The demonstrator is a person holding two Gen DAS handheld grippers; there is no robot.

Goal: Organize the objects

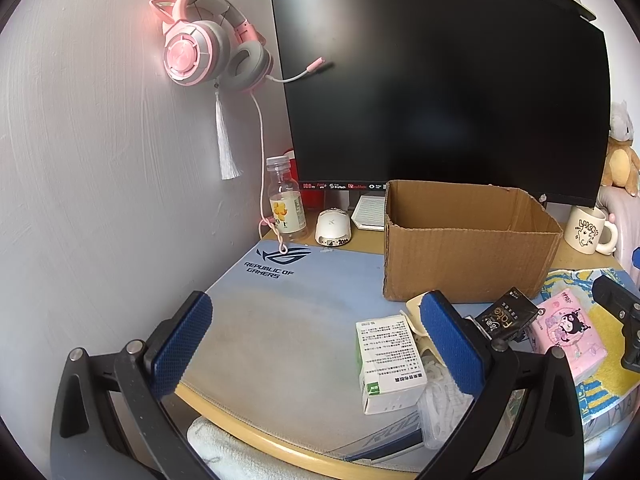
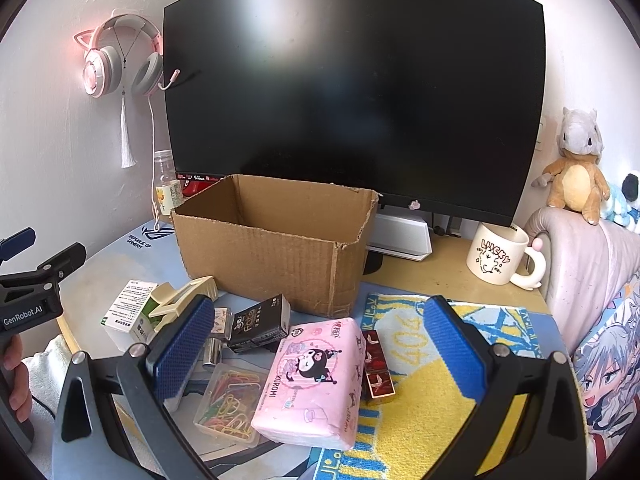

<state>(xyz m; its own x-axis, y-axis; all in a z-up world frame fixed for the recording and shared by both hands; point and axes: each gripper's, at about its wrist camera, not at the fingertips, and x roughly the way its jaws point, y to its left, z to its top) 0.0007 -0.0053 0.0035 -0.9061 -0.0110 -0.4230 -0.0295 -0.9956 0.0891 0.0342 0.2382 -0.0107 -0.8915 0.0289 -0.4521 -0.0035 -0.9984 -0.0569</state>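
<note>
An open cardboard box (image 2: pixel 276 248) stands empty in front of the monitor, also seen as the cardboard box (image 1: pixel 468 252). Before it lie a pink Kuromi tissue pack (image 2: pixel 316 380), a clear case of coloured paper clips (image 2: pixel 230 400), a black Falca box (image 2: pixel 260 324), a red lipstick box (image 2: pixel 376 364), a cream clip (image 2: pixel 184 300) and a white-green carton (image 1: pixel 390 364). My right gripper (image 2: pixel 320 360) hovers open above the tissue pack. My left gripper (image 1: pixel 316 344) is open over the blue desk mat (image 1: pixel 280 320), with the carton between its fingers, untouched.
A dark monitor (image 2: pixel 352 92) fills the back. A drink bottle (image 1: pixel 286 200) and white mouse (image 1: pixel 333 227) sit at the left, a Lucky mug (image 2: pixel 500 256) at the right. Pink headphones (image 1: pixel 208 52) hang on the wall. A plush toy (image 2: pixel 576 168) sits on a padded edge.
</note>
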